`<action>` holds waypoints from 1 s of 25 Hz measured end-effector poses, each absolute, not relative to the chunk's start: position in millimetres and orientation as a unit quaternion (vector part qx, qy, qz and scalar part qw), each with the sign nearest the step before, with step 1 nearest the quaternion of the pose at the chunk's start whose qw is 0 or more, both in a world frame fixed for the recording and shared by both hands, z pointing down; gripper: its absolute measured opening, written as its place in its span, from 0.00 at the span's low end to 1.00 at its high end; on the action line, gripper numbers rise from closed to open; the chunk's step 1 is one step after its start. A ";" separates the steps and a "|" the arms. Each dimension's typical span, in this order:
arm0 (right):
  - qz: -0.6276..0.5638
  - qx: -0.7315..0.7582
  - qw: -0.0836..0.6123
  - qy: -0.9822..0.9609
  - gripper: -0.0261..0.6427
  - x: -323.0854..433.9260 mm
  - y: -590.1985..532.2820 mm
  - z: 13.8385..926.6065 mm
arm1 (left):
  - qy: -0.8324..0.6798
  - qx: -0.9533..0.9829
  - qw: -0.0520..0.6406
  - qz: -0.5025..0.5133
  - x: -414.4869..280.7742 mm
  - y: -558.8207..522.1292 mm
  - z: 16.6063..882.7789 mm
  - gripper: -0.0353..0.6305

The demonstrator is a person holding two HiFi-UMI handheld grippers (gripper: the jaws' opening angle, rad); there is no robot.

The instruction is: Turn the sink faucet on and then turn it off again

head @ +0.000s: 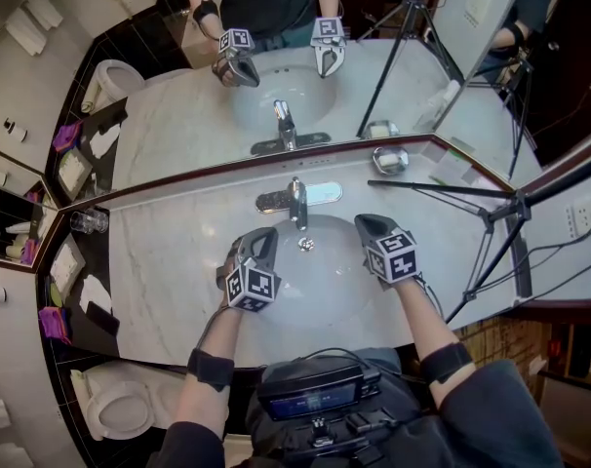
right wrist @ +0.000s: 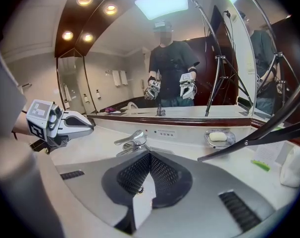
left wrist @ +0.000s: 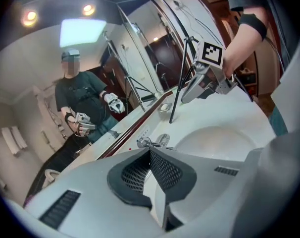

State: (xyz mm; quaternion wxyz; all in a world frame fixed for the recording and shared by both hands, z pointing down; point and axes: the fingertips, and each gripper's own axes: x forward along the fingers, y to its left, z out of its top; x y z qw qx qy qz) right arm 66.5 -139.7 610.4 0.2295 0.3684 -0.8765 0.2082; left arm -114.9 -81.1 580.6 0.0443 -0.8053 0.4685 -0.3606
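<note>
Fingers (head: 264,244) just short of faucet (head: 295,201), empty

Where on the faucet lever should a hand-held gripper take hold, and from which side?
Grip the faucet lever near its free tip, coming from the basin side with the left hand-held gripper. It is a thin flat bar jutting out to the left, so the tip stands clear and likely lifts easiest.

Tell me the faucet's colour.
Shiny silver chrome. The faucet shows best in the right gripper view.
</note>
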 end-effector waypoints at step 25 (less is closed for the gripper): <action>0.188 0.373 0.214 -0.883 0.07 75.7 -107.4 574.7 | 0.594 -0.774 -0.204 -0.080 -197.0 -17.0 540.2 0.05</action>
